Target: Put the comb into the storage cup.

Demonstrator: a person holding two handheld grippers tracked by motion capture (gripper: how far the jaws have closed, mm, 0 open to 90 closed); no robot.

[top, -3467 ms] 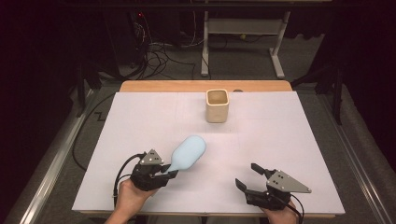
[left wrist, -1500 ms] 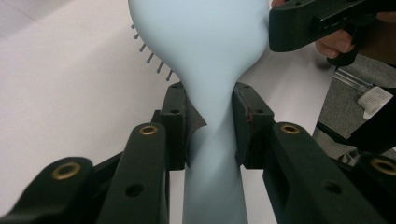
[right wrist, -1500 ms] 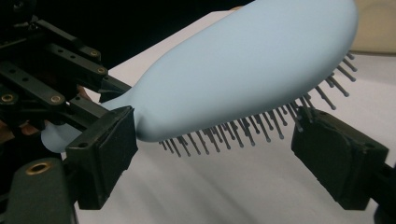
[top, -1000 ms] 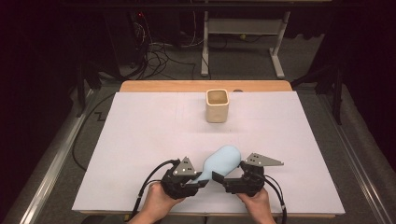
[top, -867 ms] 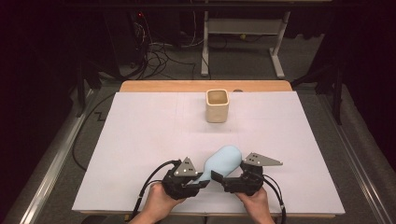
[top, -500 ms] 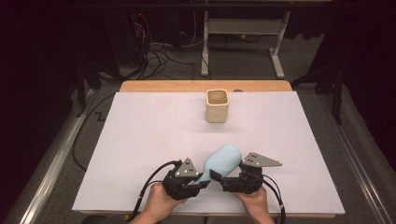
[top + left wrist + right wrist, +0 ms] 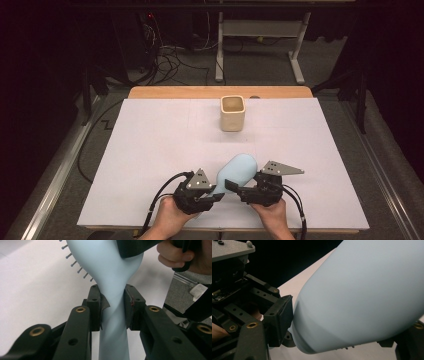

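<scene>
Right gripper view: pale-blue hairbrush (image 7: 362,295) hides most of right tool (image 7: 342,340).

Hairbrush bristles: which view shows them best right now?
The left gripper view: the hairbrush shows a row of pins along its head's edge, above the left gripper clamping its neck. The right gripper view gives only tiny tips under the head. The high view shows its smooth back.

Standing upright toward the far edge of the white-covered table (image 7: 150,150): a cream square-sided ceramic cup (image 7: 232,113).
</scene>
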